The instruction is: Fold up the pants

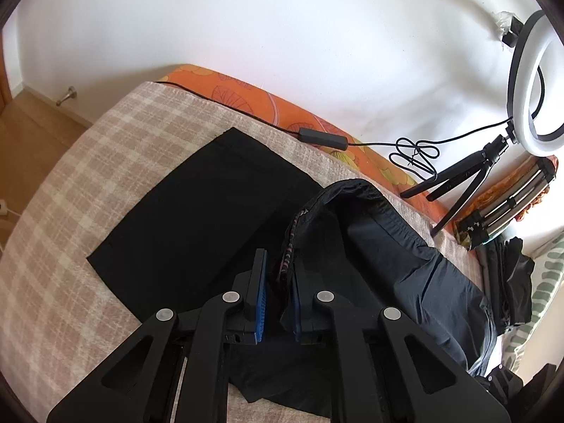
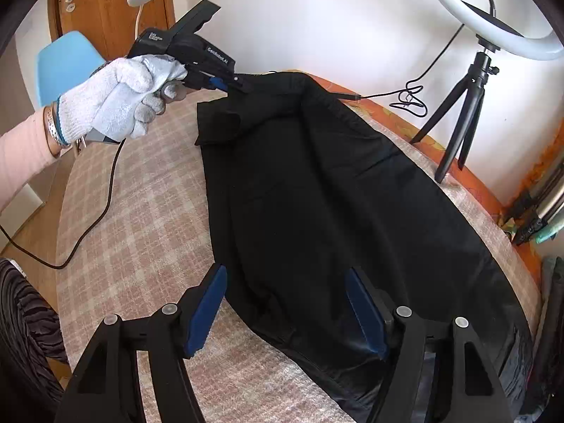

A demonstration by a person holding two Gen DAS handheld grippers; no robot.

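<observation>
Blue pads of my right gripper stand wide apart over the near end of the pants, ready to grip. My left gripper pinches the waistband, lifting it off the bed's far edge for folding.

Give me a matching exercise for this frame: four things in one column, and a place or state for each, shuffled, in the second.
Things:
1. left gripper
2. right gripper
3. ring light
4. pants

Places or states:
A. stands on a tripod at the far edge by the wall
B. open, fingers apart above the near end of the fabric
C. spread over the checked blanket, one end lifted
D. shut on the waistband

Pairs: 1-D, 2-B, 3-A, 4-C
</observation>
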